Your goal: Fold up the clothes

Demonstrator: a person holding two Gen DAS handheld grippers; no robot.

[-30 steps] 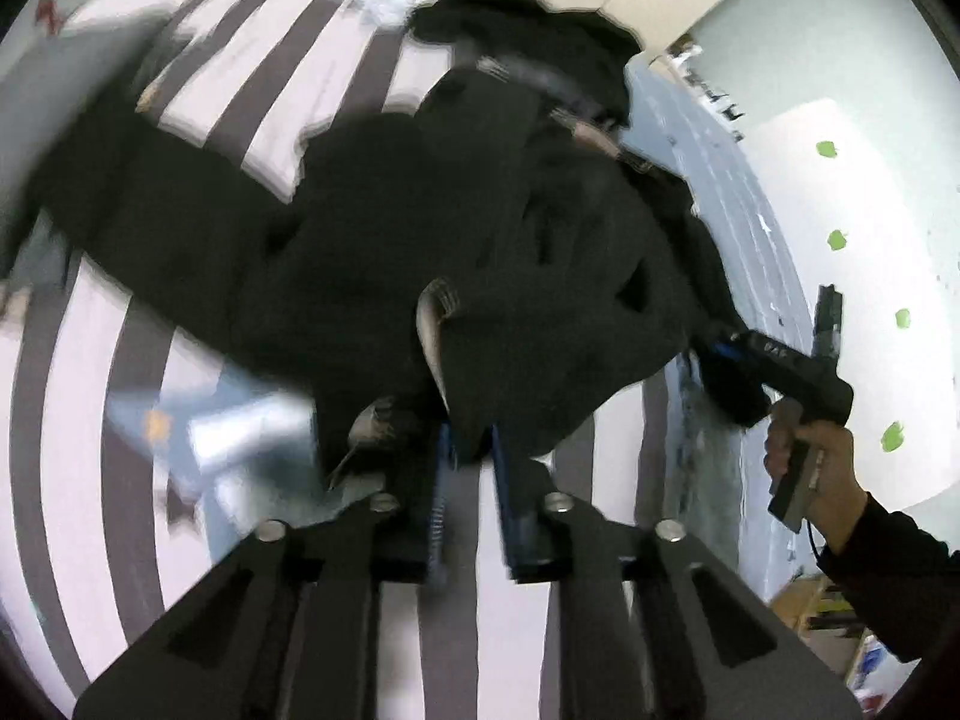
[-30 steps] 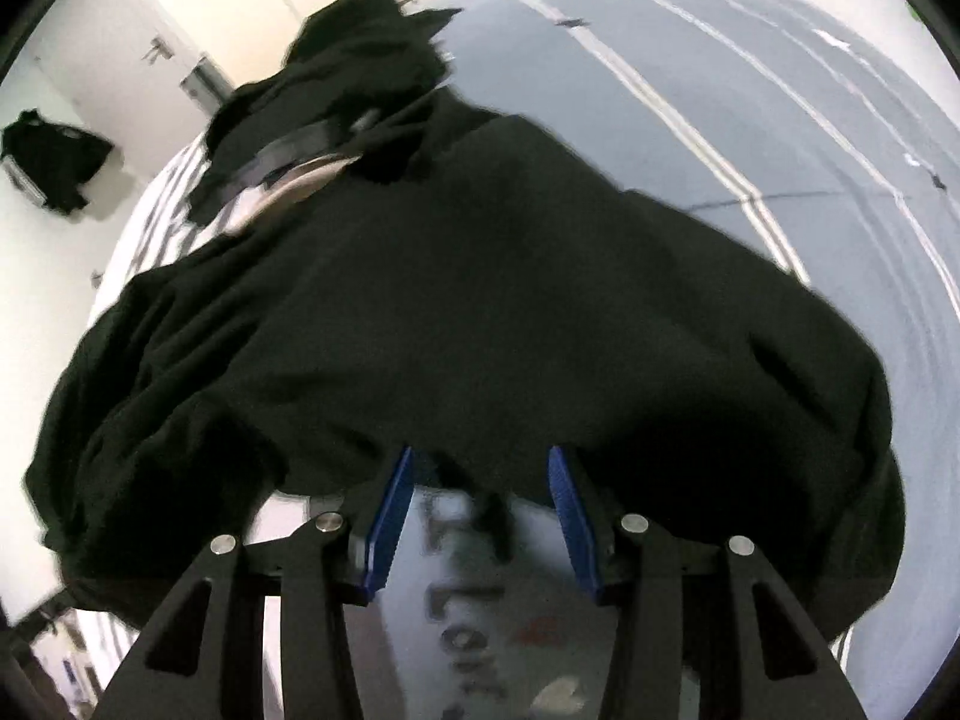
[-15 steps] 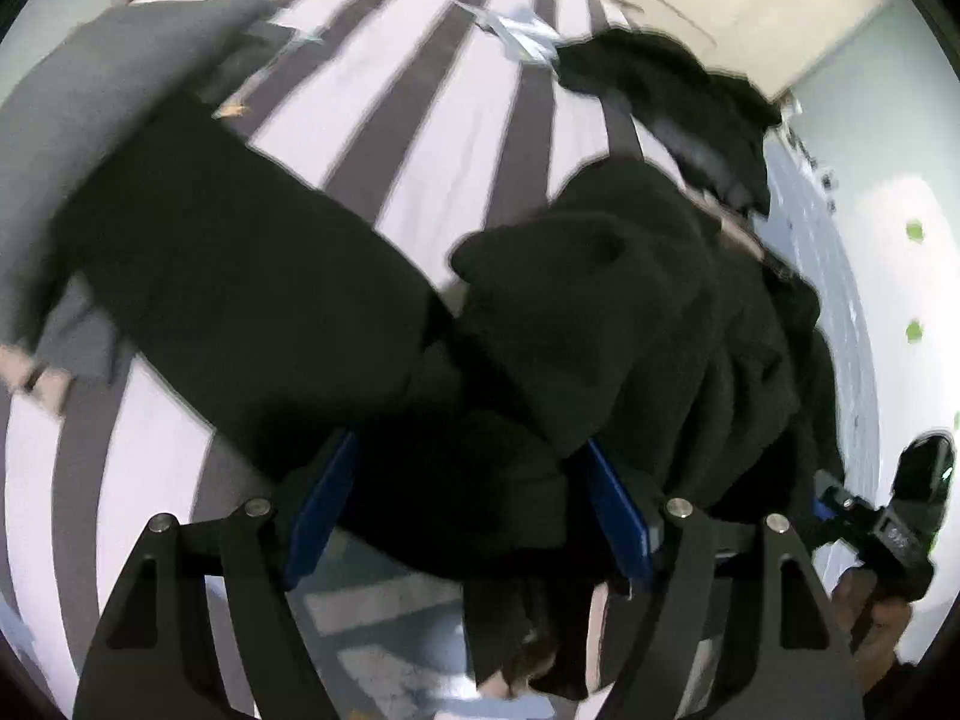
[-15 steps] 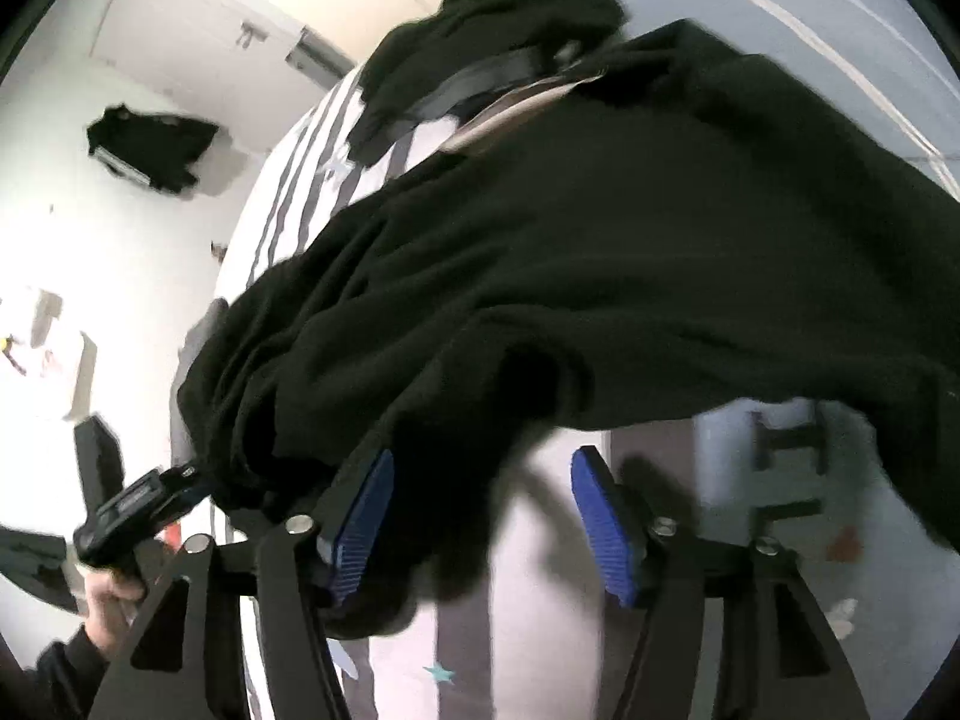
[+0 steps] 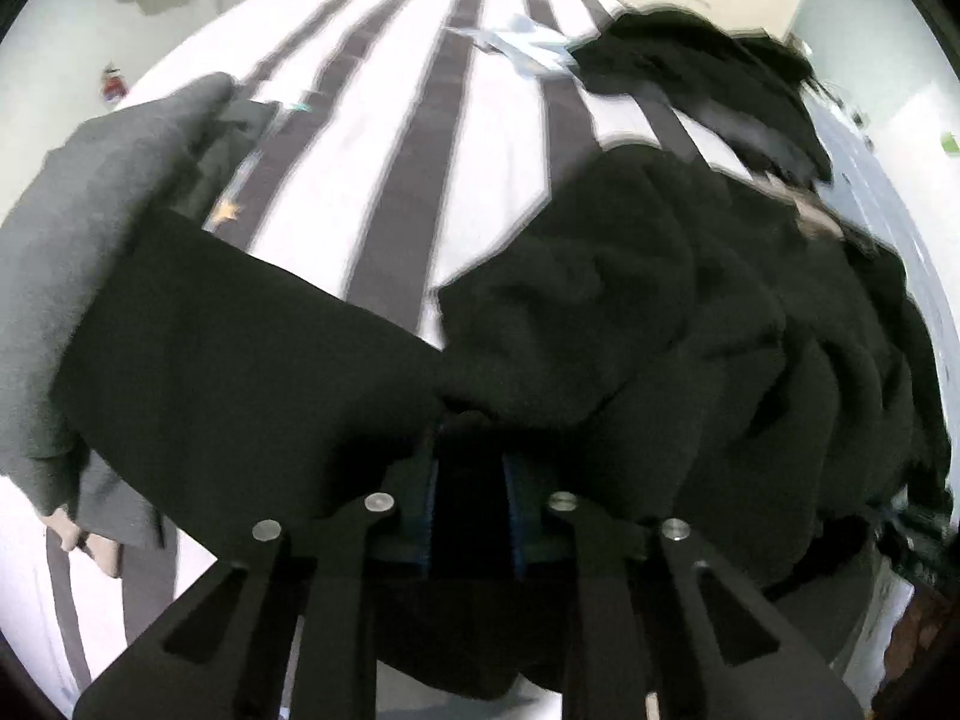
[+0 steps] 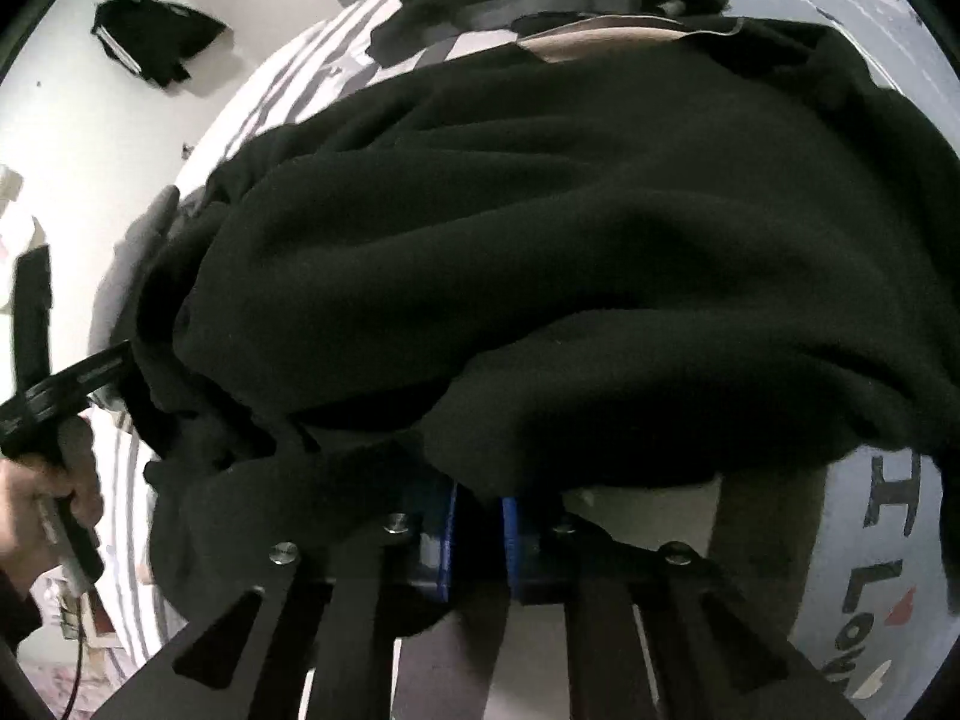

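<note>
A large black sweatshirt [image 5: 630, 324] lies bunched on a bed with a grey-and-white striped sheet [image 5: 414, 138]. It fills the right wrist view [image 6: 540, 228]. My left gripper [image 5: 471, 480] is shut on a fold of the black fabric at its near edge. My right gripper [image 6: 477, 516] is shut on the sweatshirt's lower edge, the blue pads close together with cloth between them. The left gripper's handle and the hand holding it show at the left of the right wrist view [image 6: 54, 396].
A grey garment [image 5: 78, 228] lies at the left of the bed. Another black garment [image 5: 702, 72] is heaped at the far end. A black item [image 6: 150, 36] hangs on the white wall. Lettering shows on the sheet at the right [image 6: 876, 594].
Both grippers were open around the black fabric half a second ago. Both have now closed on it, and the sweatshirt is gathered closer to them.
</note>
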